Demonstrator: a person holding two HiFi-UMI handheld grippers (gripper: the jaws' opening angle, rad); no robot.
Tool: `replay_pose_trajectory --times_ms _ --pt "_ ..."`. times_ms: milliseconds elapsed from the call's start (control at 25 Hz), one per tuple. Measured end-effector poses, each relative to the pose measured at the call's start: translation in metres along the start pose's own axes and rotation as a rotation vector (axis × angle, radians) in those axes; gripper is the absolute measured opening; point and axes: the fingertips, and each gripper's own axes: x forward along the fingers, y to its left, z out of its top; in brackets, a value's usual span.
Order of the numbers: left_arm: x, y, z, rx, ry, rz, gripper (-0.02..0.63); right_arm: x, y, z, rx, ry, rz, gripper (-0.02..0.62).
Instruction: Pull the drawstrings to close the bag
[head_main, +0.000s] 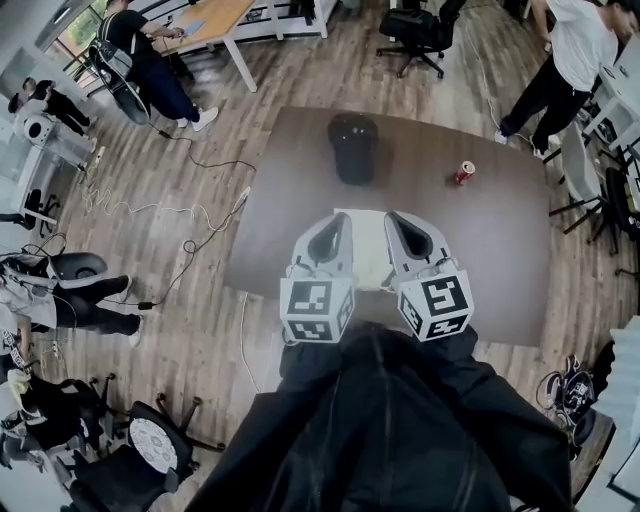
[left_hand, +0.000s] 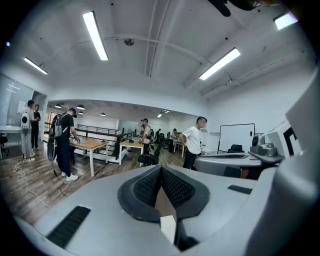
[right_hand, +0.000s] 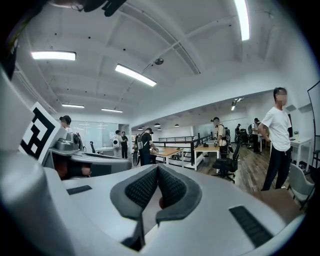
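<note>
The fingers (left_hand: 176, 189) of the left gripper (left_hand: 161, 169) are pressed together at the tips, and no cord or cloth is seen between them. The fingers (right_hand: 141, 189) of the right gripper (right_hand: 158, 168) are closed the same way, with nothing recognisable held. Both grippers are carried side by side in the air, pointing nearly level, and neither touches anything.

In the head view the bag (head_main: 368, 258) is seen as a pale, flat shape lying on the table (head_main: 500, 260), showing between and under the two grippers. It is judged to be thin cloth: light, limp and likely to slide or lift off the table when a cord is tugged. The drawstrings cannot be made out in any view, nor can the edge that carries the mouth. Hold is best taken on the cords themselves, close to where they leave the hem, one in each gripper, and the pull made outward in opposite directions so that the bag is kept in place.

Farther along the table a dark rounded thing (head_main: 353, 147) and a red can (head_main: 464, 172) are seen well apart from the bag. Only the head view shows the table and bag. The gripper views give the closed fingers, ceiling lights (left_hand: 95, 35), desks and standing people (right_hand: 276, 142).
</note>
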Motion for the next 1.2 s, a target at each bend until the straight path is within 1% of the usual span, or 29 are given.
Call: replay_pose_trajectory --times_ms 560,800,1200 --pt "-0.0023 -0.0048 0.0066 0.002 -0.013 0.000 0.034 -0.0045 0.0016 0.0087 -0.030 -0.014 0.000 0.024" --pt "-0.0026 -0.0012 0.0051 0.000 -0.012 0.003 0.034 -0.0029 0.0021 0.0092 -0.053 -0.019 -0.019 0.023" --pt "-0.0053 -0.0028 0.0015 -0.002 -0.001 0.005 0.034 -0.0062 0.0033 0.0081 -0.042 -0.021 -0.015 0.023"
